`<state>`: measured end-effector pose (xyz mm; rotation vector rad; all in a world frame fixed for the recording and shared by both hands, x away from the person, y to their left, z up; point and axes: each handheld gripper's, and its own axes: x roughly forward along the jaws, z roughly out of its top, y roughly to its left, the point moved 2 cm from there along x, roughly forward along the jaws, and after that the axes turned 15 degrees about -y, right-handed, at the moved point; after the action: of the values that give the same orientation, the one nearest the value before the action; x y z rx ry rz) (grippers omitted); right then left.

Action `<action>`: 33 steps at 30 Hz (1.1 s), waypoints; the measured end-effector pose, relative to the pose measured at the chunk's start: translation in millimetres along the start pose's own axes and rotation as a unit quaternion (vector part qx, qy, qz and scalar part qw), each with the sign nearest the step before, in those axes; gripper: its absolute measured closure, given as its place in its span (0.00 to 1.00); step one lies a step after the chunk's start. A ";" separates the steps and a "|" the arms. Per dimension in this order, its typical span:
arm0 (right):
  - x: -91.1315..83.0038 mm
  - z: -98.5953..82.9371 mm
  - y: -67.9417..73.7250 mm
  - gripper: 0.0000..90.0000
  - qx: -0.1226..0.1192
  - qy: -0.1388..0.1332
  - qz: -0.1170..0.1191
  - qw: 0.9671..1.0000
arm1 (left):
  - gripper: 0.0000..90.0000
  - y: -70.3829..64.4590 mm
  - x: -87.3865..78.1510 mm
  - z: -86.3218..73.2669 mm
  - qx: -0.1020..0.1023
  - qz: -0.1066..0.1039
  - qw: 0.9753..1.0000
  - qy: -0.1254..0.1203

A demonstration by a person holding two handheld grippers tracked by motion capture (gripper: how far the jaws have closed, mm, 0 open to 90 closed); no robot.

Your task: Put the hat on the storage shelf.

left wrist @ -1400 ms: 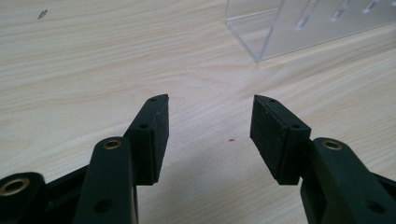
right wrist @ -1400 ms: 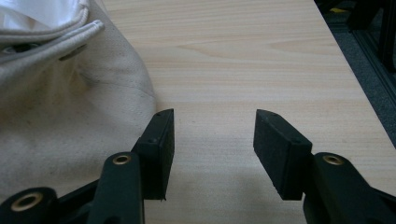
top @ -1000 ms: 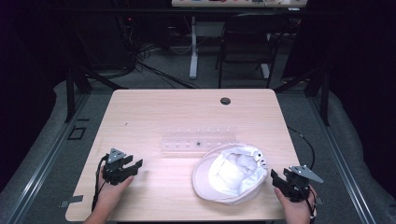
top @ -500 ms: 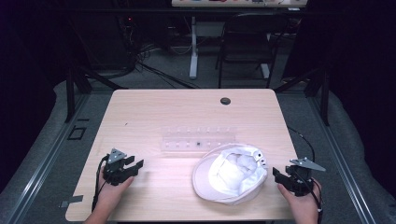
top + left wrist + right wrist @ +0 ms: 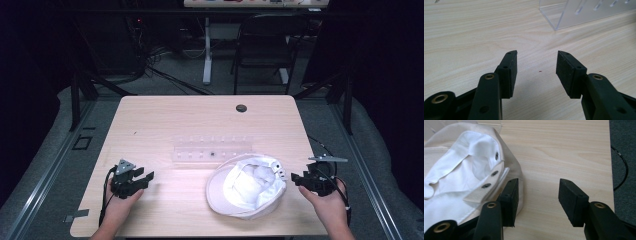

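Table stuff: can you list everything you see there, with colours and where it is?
table: one, light wood, centre of the high view
hat: one, white, upside down, near right part of table
rack: one, clear plastic, mid-table, just behind hat
hole: one, dark, far edge of table
chair: one, black, behind table
left claw: one, black, open, near left
right claw: one, black, open, beside hat
hands: two, bottom edge

The white cap (image 5: 461, 182) is cut off at the right gripper view's left edge.
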<state>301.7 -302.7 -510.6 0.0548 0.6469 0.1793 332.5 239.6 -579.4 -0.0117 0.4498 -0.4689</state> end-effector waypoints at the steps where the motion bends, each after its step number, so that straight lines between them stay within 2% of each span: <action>1: -0.5 3.8 0.7 0.55 -0.002 0.004 0.004 1.000 | 0.57 -0.1 0.2 0.0 0.001 0.001 1.000 0.002; 8: 0.3 25.3 8.0 0.53 -0.014 0.027 0.010 0.999 | 0.56 0.2 1.2 -0.6 0.002 0.000 1.000 0.007; 9: 1.7 31.8 11.0 0.54 -0.013 0.033 0.021 0.999 | 0.56 0.8 1.4 -0.8 0.002 0.000 1.000 0.008; 12: 3.4 36.7 13.7 0.54 -0.014 0.038 0.025 0.999 | 0.56 1.5 1.3 -1.0 0.001 0.001 1.000 0.009; 16: 8.6 46.2 17.2 0.54 -0.015 0.058 0.035 0.998 | 0.56 1.9 1.1 -0.9 0.000 -0.001 1.000 0.009; 17: 13.4 49.7 18.6 0.53 -0.006 0.078 0.047 0.996 | 0.56 2.0 1.2 -1.0 -0.001 -0.001 1.000 0.009; 18: 13.4 49.7 18.6 0.53 -0.006 0.078 0.047 0.996 | 0.56 1.9 1.3 -1.0 -0.001 -0.001 1.000 0.008; 19: 16.5 52.2 19.7 0.53 -0.001 0.098 0.057 0.994 | 0.55 1.9 1.3 -1.0 -0.001 -0.001 1.000 0.008; 21: 18.1 52.8 20.7 0.53 0.003 0.103 0.062 0.993 | 0.55 1.8 1.2 -0.9 -0.001 -0.001 1.000 0.009; 22: 21.8 54.3 22.3 0.53 0.005 0.122 0.065 0.990 | 0.55 1.8 1.4 -0.9 -0.001 -0.001 1.000 0.008; 25: 25.2 55.0 22.6 0.53 0.009 0.131 0.068 0.989 | 0.55 1.8 1.6 -0.9 -0.003 -0.001 1.000 0.007; 27: 29.2 55.7 23.0 0.53 0.020 0.150 0.074 0.986 | 0.55 2.0 1.6 -1.0 -0.003 -0.001 1.000 0.007; 28: 33.8 54.7 23.9 0.52 0.041 0.160 0.080 0.983 | 0.55 2.1 1.6 -1.0 -0.003 -0.002 1.000 0.007; 29: 35.7 54.5 22.7 0.52 0.040 0.174 0.083 0.981 | 0.55 2.2 1.5 -0.9 -0.003 -0.001 1.000 0.007; 30: 35.7 54.5 22.7 0.52 0.040 0.174 0.083 0.981 | 0.55 2.2 1.5 -0.9 -0.003 -0.001 1.000 0.007; 31: 40.5 52.3 23.0 0.52 0.050 0.185 0.087 0.978 | 0.55 2.3 1.6 -1.0 -0.003 -0.001 1.000 0.007; 32: 40.5 52.3 23.0 0.52 0.050 0.185 0.087 0.978 | 0.55 2.3 1.6 -1.0 -0.003 -0.001 1.000 0.007; 33: 45.2 49.7 22.6 0.52 0.053 0.195 0.083 0.976 | 0.55 2.4 1.7 -1.1 -0.003 0.000 1.000 0.007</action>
<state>363.7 -272.0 -495.4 0.1803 1.0459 0.3207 334.5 241.1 -581.4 -0.0149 0.4658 -0.4686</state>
